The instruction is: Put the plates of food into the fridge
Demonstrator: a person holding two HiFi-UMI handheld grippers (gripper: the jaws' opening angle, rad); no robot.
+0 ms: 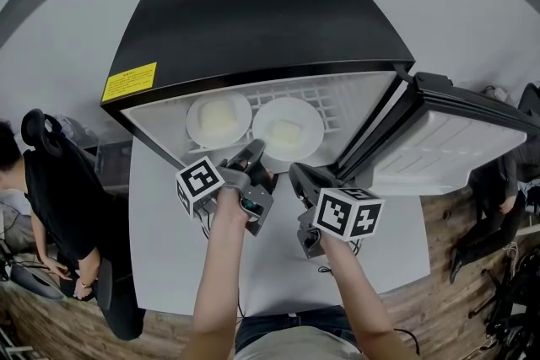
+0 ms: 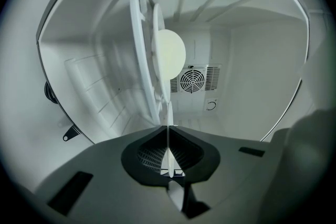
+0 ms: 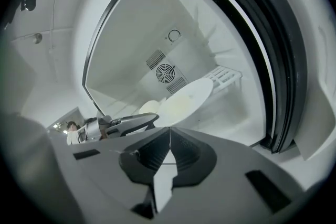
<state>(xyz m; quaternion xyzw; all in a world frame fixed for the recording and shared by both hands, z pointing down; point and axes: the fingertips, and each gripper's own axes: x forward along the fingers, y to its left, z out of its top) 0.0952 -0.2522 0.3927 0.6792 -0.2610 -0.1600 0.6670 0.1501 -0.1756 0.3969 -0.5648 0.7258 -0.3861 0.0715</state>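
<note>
Yellow label (image 1: pixel 129 82) on the black top of the fridge (image 1: pixel 270 13), at its front left corner: dark print in a few lines, far too small to read. On to the cube (image 1: pixel 200 181) on the left gripper (image 1: pixel 256 152), which carries black-and-white square markers, patterns rather than letters. Same story on the cube (image 1: pixel 348 213) on the right gripper (image 1: pixel 297 173). Inside, on the fridge's back wall just below the round fan grille (image 2: pixel 191 81), sits a small circular symbol (image 2: pixel 211 105), with any lettering on it too small to make out.
</note>
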